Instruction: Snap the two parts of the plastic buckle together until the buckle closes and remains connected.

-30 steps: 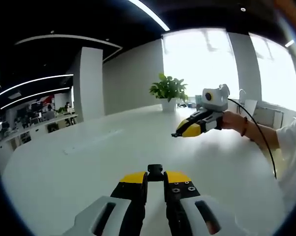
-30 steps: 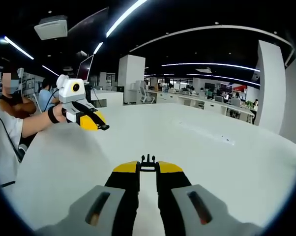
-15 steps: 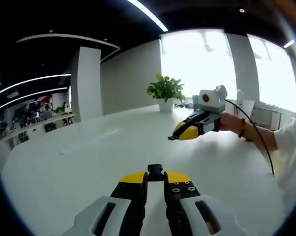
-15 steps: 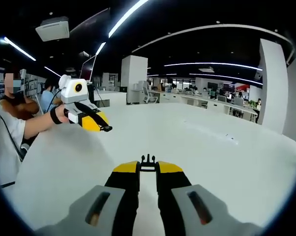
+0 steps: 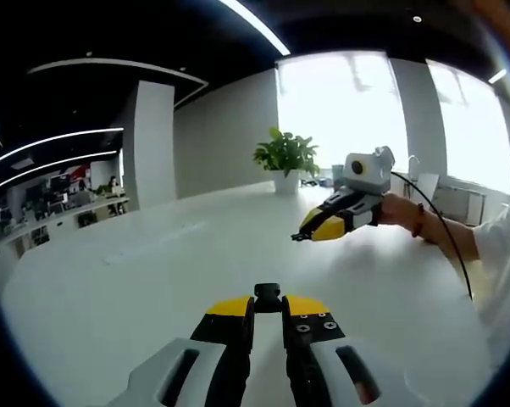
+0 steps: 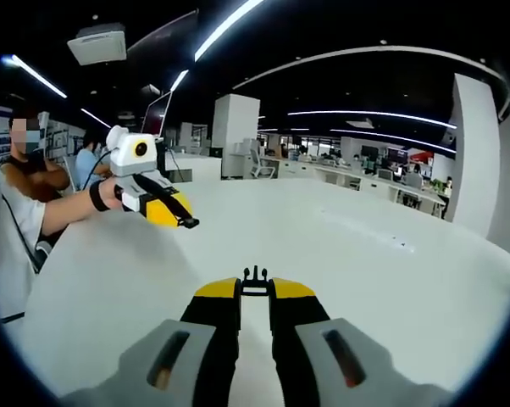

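A broad, glossy white table [image 5: 153, 280] spreads under both grippers in an open-plan office with a dark ceiling crossed by long light strips [image 6: 225, 19]; a leafy green potted plant in a white pot [image 5: 287, 158] stands at the table's far edge before bright windows, and a square white pillar [image 5: 152, 140] rises behind. In the right gripper view, rows of distant desks [image 6: 348, 174] run along the back of the room. The yellow-tipped left gripper [image 5: 268, 307] is clenched on a small black plastic buckle part [image 5: 268, 294], which pokes out just past its jaw tips; most of that part is hidden between the jaws. The yellow-tipped right gripper [image 6: 254, 290] is likewise clamped on a small black pronged buckle part [image 6: 254, 275], whose fine prongs are hard to make out. Both pieces are held above the table, well apart. Each gripper also appears in the other's view, held by a hand [image 5: 399, 208], its dark tip too small to read.
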Demonstrator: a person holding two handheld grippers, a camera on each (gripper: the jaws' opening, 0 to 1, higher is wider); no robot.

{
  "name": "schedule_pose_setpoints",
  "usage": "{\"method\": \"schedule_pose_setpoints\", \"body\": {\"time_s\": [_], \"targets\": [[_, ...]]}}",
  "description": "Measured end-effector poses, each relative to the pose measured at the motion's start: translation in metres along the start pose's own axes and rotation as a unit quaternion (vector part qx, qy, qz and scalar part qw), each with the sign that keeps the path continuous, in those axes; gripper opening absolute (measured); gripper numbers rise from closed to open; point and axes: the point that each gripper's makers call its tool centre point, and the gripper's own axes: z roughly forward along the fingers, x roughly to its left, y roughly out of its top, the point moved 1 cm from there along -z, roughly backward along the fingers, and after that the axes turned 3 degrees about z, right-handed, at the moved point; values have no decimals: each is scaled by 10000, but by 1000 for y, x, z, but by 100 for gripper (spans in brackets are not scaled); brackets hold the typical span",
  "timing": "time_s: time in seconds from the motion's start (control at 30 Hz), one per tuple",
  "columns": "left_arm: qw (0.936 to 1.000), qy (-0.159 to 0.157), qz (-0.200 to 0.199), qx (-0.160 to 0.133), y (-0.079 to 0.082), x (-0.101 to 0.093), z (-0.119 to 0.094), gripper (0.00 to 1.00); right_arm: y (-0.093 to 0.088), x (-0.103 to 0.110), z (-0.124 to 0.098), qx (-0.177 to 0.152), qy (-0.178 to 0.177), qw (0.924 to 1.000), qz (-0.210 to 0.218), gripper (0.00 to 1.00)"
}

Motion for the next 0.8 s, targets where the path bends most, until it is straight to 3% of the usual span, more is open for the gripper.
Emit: {"method": "schedule_pose_setpoints", "body": {"time_s": [0.8], "targets": [[9997,-205,104,110,-9,-10,5,12,-19,15,9,339,357,9986,-205,11]]}}
